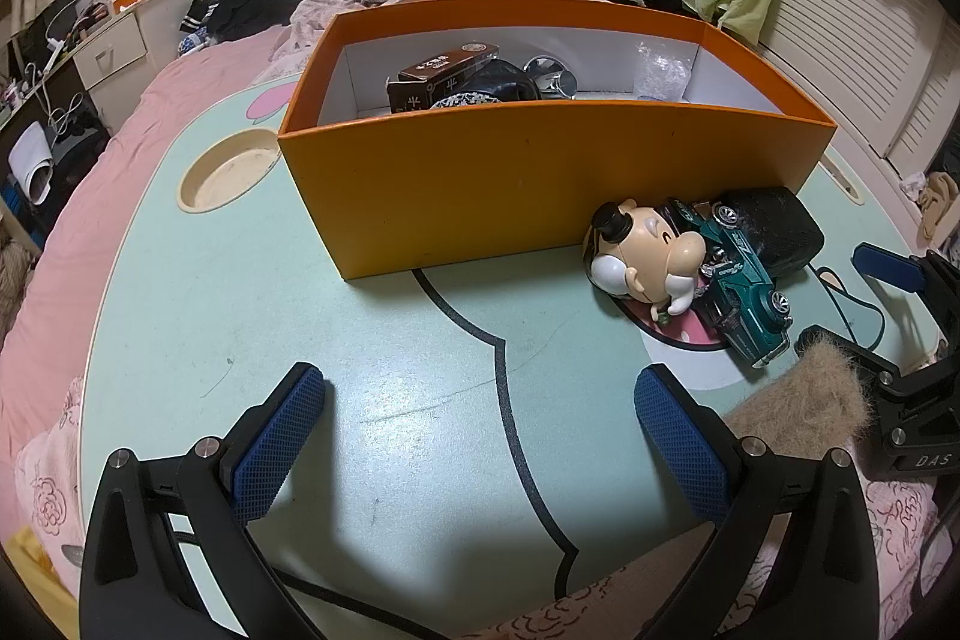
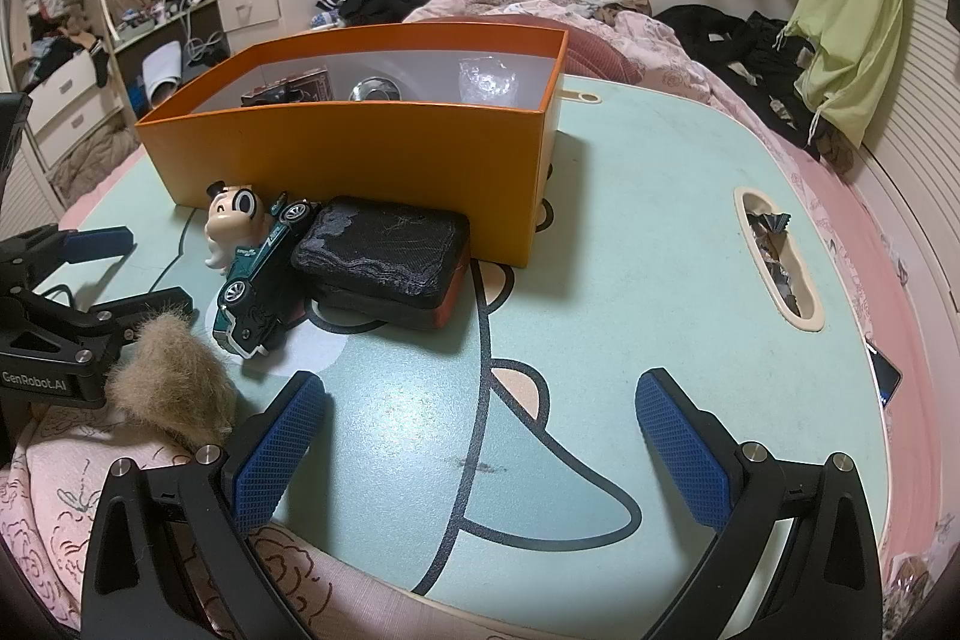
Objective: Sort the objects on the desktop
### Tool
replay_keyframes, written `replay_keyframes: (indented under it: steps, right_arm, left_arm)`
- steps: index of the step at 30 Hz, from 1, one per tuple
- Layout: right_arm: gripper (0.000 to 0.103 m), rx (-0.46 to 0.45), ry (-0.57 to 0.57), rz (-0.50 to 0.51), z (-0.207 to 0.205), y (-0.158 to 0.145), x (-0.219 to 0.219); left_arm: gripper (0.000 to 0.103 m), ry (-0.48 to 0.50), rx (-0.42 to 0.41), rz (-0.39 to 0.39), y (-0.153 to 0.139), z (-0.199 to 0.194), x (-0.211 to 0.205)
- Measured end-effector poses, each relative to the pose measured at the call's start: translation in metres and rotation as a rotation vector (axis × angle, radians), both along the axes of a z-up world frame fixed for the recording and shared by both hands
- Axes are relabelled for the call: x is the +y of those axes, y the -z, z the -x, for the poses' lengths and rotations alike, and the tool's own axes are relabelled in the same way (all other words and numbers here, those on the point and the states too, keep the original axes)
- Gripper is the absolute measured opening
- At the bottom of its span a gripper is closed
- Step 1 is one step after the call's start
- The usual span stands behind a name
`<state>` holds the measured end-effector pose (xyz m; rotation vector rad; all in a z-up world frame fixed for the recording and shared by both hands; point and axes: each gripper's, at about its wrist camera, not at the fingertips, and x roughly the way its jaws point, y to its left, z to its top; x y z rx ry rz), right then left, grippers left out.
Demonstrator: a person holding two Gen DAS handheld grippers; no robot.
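Mint table (image 2: 630, 220): one orange box (image 2: 360, 154), three loose items, both tools wide open, empty.

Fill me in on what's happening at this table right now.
A person holds two grippers over a green lap table, sorting items into an orange box. Both the left gripper and the right gripper are open and hold nothing. The box already holds a few things. A cartoon figurine, a green toy car, a black pouch and a furry tuft wait outside it.
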<state>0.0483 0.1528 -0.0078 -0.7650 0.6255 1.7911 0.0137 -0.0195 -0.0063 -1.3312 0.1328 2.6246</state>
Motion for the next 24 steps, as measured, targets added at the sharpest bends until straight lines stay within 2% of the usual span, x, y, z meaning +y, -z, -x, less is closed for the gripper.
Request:
replay_keyframes:
  steps: [24]
  right_arm:
    - [0.103, 0.000, 0.004, -0.001, 0.0002, 0.0007, -0.0004]
  left_arm:
    - [0.103, 0.008, 0.000, 0.000, 0.0006, -0.0008, 0.0010]
